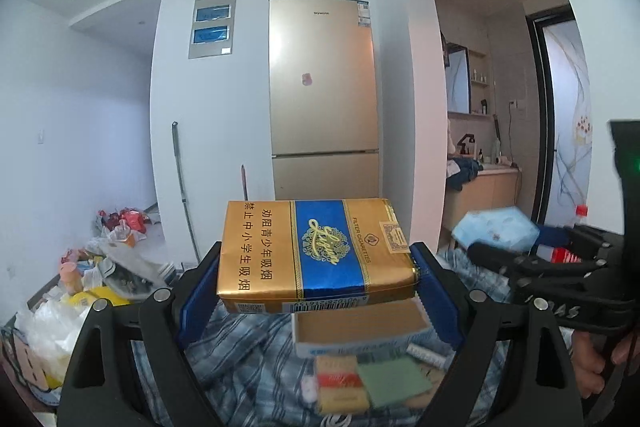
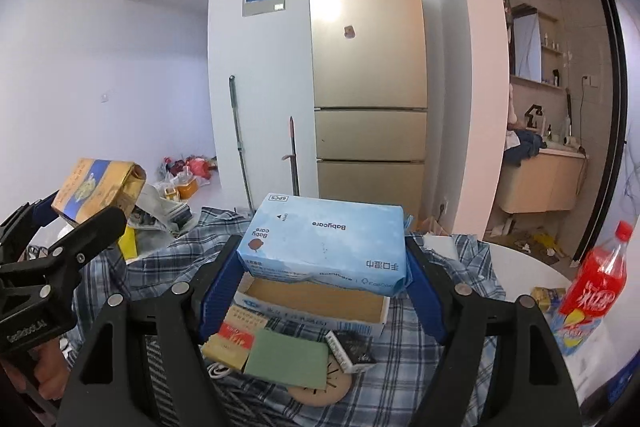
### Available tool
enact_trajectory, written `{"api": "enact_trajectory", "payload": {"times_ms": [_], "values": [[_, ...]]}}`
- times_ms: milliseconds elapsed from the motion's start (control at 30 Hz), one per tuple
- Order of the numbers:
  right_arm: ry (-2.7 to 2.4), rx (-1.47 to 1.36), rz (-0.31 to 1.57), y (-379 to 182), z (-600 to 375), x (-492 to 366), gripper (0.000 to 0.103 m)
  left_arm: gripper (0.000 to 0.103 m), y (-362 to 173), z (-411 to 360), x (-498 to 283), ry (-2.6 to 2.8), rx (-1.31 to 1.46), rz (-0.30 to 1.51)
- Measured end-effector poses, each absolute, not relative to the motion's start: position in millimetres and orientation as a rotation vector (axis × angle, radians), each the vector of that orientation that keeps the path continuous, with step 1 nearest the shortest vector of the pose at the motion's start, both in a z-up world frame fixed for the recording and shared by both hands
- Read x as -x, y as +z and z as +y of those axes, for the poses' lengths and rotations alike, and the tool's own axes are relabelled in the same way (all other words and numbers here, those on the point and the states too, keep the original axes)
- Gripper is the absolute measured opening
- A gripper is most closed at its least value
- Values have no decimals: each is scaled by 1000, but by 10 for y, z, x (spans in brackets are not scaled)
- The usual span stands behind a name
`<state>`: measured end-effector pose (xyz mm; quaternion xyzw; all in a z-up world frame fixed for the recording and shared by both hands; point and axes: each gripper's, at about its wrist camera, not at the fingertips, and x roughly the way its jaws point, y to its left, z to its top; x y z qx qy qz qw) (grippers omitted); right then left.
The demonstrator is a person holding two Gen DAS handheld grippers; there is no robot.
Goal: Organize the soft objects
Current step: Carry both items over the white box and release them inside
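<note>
My left gripper (image 1: 318, 275) is shut on a gold and blue cigarette pack (image 1: 312, 251), held level in the air between its blue pads. The same pack (image 2: 96, 191) shows at the left of the right wrist view. My right gripper (image 2: 326, 275) is shut on a light blue wet-wipe pack (image 2: 324, 247), also lifted; it appears blurred at the right of the left wrist view (image 1: 496, 229). Below both lies an open cardboard box (image 2: 316, 303) with a brown inside, on a blue plaid cloth (image 2: 404, 351).
On the cloth near the box lie a green pad (image 2: 288, 359), a gold packet (image 2: 228, 345) and a small dark packet (image 2: 350, 347). A red soda bottle (image 2: 592, 287) stands on the white table (image 2: 532, 263) at right. Bags clutter the floor (image 1: 100, 267) at left; a gold fridge (image 1: 324, 95) stands behind.
</note>
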<state>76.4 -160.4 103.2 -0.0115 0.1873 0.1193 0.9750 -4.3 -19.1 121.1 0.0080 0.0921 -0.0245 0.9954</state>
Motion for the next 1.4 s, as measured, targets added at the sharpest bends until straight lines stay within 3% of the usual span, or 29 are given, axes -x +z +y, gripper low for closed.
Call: {"api": "enact_trajectory", "payload": {"times_ms": [500,700,967,1400], "values": [[175,-70,294,1411,-1669,-1307,75,90,1770,-342,-637,-86,13,157],[172,-56,339,1122,-1667,-1445,75,90,1511,-263,-916,-71,26,230],[177,-11,566,509,-1628,-1986,75,90,1007,-256,-1484,-70,-22,381],[213,35,751,-213,-1465,-2374,75,90,88,-225,-2299,-61,-19,631]]}}
